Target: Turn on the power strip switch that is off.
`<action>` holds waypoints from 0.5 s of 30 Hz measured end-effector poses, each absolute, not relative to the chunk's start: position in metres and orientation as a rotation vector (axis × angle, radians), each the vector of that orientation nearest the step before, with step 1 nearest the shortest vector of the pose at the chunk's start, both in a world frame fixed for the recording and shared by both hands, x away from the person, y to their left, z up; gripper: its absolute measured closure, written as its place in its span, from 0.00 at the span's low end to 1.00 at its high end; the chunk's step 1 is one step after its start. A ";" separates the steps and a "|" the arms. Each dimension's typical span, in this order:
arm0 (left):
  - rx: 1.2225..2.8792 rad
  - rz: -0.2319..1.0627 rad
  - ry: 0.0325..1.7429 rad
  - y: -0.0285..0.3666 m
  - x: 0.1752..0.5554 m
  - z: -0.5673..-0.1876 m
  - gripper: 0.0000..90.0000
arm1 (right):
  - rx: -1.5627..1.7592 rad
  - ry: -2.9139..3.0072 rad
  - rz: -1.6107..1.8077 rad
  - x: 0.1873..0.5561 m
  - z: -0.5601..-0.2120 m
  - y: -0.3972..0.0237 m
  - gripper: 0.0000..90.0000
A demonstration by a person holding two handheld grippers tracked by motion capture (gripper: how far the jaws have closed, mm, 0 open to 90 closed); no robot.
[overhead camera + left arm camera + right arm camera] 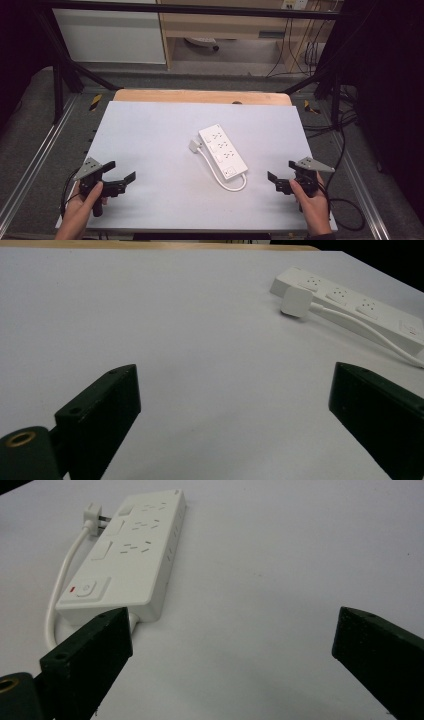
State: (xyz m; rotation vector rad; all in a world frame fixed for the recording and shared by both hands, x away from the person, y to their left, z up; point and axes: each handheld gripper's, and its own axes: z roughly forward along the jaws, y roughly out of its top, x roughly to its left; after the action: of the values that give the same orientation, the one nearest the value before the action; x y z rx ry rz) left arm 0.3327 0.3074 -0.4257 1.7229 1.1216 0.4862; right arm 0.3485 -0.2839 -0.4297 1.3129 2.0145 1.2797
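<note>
Both our grippers gape wide, empty: left gripper lower left, right gripper lower right. One power strip lies mid-frame between us, long axis running upper left to lower right, nearer the right. One plug rests beside it, its one cord looping.

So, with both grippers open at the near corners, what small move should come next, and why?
Probably bring the left gripper forward toward the white plug, which lies loose beside the white plastic power strip, at the end of its looped white cable. Both grippers are open and hold nothing; the right gripper is nearer the strip's switch end and could steady it.
</note>
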 end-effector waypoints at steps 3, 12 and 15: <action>1.724 0.489 1.124 0.307 0.333 -0.426 0.07 | 1.323 1.990 1.297 0.347 -0.427 -0.284 0.03; 1.735 0.494 1.130 0.309 0.332 -0.426 0.07 | 1.310 1.950 1.324 0.348 -0.411 -0.289 0.04; 1.732 0.498 1.138 0.309 0.332 -0.427 0.07 | 1.303 1.936 1.336 0.349 -0.407 -0.289 0.04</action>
State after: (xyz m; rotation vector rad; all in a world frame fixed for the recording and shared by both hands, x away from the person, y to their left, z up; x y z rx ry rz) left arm 0.3325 0.3093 -0.4268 1.7317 1.1384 0.4983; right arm 0.3487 -0.2888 -0.4067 1.3026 1.9359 1.3356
